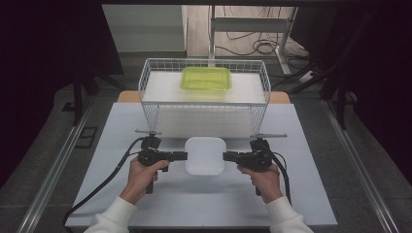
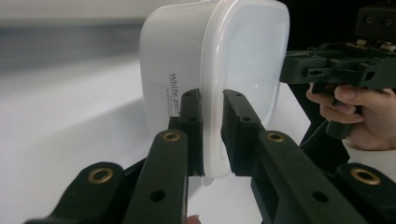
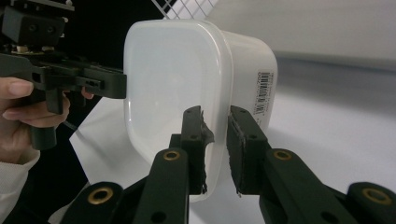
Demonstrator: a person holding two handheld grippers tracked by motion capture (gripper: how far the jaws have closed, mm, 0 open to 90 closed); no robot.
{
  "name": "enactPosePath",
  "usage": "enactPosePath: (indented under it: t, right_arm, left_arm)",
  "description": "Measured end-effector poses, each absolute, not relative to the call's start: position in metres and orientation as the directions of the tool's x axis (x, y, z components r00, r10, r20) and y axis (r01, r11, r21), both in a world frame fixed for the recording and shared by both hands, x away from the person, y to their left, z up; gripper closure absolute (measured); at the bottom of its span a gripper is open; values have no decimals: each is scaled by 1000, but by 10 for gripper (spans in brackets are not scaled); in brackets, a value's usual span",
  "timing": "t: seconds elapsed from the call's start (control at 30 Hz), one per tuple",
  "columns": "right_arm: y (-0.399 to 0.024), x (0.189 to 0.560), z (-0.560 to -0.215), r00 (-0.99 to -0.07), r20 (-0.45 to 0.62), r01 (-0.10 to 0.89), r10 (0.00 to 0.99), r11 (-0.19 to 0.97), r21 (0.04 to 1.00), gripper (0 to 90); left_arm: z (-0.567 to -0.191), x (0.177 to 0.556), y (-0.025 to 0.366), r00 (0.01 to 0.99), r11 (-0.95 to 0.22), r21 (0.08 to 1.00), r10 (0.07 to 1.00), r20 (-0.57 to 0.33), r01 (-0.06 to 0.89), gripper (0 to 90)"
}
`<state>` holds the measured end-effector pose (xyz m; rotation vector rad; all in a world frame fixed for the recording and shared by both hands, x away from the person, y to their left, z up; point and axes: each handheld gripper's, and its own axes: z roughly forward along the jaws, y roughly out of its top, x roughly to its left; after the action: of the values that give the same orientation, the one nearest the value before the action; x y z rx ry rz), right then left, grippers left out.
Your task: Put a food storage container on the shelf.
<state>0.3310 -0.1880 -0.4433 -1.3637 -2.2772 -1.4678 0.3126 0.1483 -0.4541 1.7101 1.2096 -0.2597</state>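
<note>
Two hands hold tongs at either side of a white lidded tub [image 1: 205,155] that sits near the middle of a pale desk [image 1: 291,194]. The left tongs [image 2: 212,135] are nearly closed, pinching the lid's rim; the right tongs [image 3: 215,147] pinch the opposite rim the same way. To lift it well, both sides should probably rise together and level, since a grip on the rim alone could pop the lid or let the tub slip. Its contents are hidden by the cloudy plastic. Behind it, a white wire rack [image 1: 145,82] carries a green lidded box [image 1: 206,78], which looks empty.
</note>
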Motion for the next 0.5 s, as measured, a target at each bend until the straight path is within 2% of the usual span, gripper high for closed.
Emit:
enactPosePath:
  t: [0.5]
  right_arm:
    - [-189, 318, -411, -663, 442, 631, 604, 133, 765, 767]
  left_arm:
    - [-418, 300, 146, 547, -28, 680, 619, -564, 733, 786]
